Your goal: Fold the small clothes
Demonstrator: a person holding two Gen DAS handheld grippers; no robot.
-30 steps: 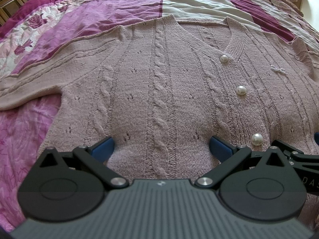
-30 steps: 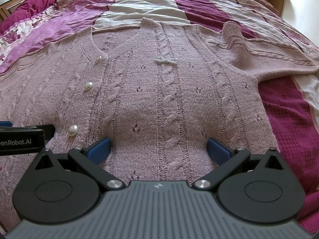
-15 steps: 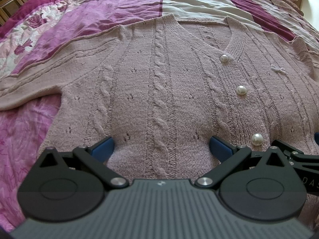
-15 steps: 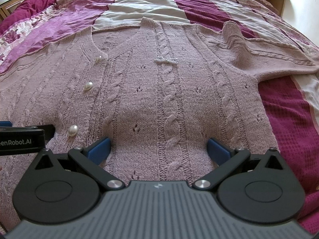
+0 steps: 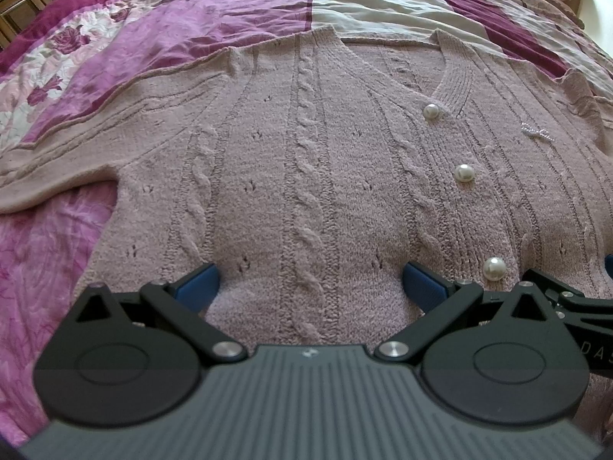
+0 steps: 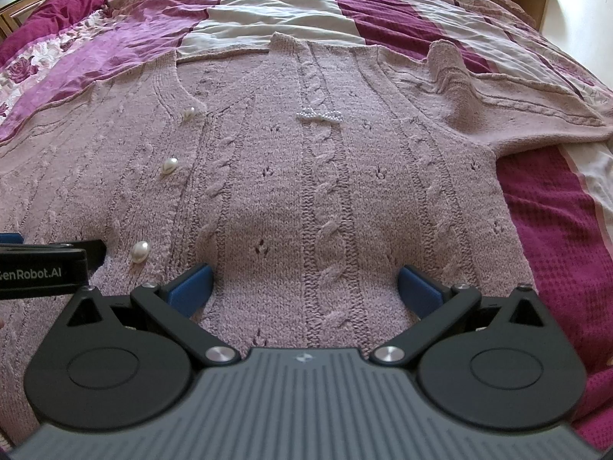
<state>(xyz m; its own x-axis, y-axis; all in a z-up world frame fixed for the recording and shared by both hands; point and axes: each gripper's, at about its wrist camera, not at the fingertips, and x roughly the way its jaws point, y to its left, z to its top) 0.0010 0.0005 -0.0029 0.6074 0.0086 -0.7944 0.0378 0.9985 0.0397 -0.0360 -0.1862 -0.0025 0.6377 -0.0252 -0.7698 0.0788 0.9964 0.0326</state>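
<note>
A mauve cable-knit cardigan point(image 5: 306, 176) lies flat and face up on the bed, with its V-neck toward the far end and both sleeves spread to the sides. Three pearl buttons point(image 5: 463, 172) run down its front, and a small beaded bow point(image 6: 320, 115) sits on the chest panel at the right of the buttons.

The left gripper point(image 5: 310, 281) is low over the hem area of the left front panel. Its blue fingers point(image 5: 197, 285) are spread wide apart and hold nothing; the knit bulges a little between them. The right gripper point(image 6: 304, 285) is just beside it, over the hem area of the right panel, also wide open with nothing between its fingers. Each gripper shows at the edge of the other's view.

Under the cardigan is a bedspread point(image 6: 383, 11) with purple, maroon and grey stripes, and a floral part point(image 5: 57, 57) at the far left.
</note>
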